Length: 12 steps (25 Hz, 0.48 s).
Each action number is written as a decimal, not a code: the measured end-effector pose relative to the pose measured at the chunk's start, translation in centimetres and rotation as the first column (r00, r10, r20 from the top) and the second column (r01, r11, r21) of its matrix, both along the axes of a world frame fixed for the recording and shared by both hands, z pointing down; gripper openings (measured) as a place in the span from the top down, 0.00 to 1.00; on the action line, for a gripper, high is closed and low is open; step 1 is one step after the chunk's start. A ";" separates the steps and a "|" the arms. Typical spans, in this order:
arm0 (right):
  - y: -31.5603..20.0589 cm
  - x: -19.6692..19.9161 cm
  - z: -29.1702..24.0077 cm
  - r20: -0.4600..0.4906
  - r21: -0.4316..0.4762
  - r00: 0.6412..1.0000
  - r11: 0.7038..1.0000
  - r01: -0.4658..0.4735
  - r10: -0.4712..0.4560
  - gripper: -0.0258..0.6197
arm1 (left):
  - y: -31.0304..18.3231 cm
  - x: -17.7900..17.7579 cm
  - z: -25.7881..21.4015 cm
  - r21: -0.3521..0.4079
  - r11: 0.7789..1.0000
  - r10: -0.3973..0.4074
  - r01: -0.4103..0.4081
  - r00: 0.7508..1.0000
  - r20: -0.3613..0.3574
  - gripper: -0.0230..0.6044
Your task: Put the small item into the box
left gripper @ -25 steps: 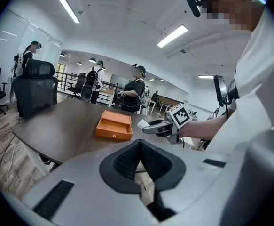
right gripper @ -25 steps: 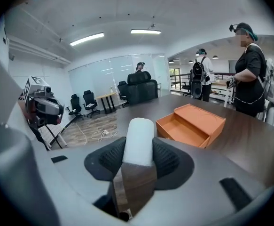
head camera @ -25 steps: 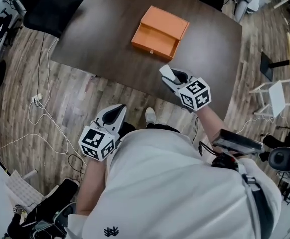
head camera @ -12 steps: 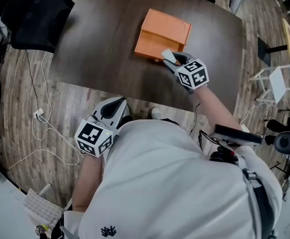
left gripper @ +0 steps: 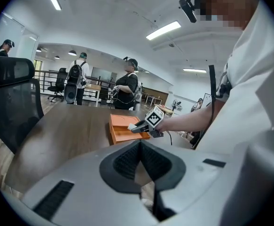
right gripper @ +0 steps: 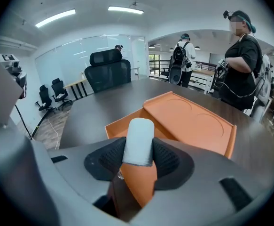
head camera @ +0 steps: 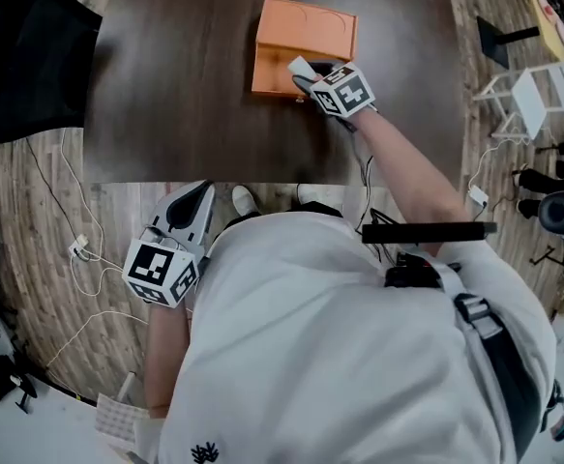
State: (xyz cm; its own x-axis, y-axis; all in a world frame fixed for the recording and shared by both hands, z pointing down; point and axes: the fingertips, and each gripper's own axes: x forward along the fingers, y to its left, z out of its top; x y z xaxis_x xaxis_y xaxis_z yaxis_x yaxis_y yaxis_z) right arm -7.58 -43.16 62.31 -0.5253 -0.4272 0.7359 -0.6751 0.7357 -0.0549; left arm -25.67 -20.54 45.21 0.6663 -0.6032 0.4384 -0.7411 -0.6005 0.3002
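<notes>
An orange box (head camera: 306, 29) lies on the dark table (head camera: 165, 85), its drawer pulled out toward me. My right gripper (head camera: 304, 70) hovers over the open drawer's near edge, shut on a small pale cylinder-shaped item (head camera: 298, 65). In the right gripper view the item (right gripper: 138, 140) stands between the black pads, with the orange box (right gripper: 193, 121) right below and beyond it. My left gripper (head camera: 191, 199) hangs off the table's near edge beside my body. Its jaws meet with nothing between them (left gripper: 140, 147). The left gripper view shows the box (left gripper: 121, 127) ahead.
A black office chair (head camera: 30, 56) stands at the table's left. Cables (head camera: 78, 249) trail over the wooden floor by my left side. A white chair (head camera: 543, 95) is at the right. Several people (right gripper: 240, 74) stand beyond the table.
My right gripper has travelled from the table's near edge forward to the box's open drawer, carrying the item. My body and left gripper have come up to the table.
</notes>
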 end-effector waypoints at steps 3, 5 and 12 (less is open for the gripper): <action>-0.3 0.0 1.0 -0.042 -0.013 0.999 1.000 0.008 -0.008 0.70 | 0.4 -0.8 0.3 -0.005 1.000 -0.010 0.010 1.000 -0.003 0.95; -0.3 0.2 1.6 -0.064 -0.022 0.998 1.000 0.003 -0.005 0.70 | 0.8 -1.1 0.5 -0.013 1.000 -0.011 0.011 1.000 -0.007 0.95; -0.4 0.2 3.7 -0.145 -0.046 0.989 0.999 0.016 -0.023 0.70 | 1.0 -2.3 0.5 -0.018 1.000 -0.020 0.020 1.000 -0.010 0.95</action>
State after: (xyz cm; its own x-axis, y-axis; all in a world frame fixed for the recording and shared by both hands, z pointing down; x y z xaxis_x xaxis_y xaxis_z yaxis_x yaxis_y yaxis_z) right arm -7.33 -43.55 65.96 -0.4194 -0.3831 0.8230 -0.6639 0.7478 0.0098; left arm -27.98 -19.52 45.68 0.6586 -0.6086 0.4425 -0.7499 -0.5799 0.3185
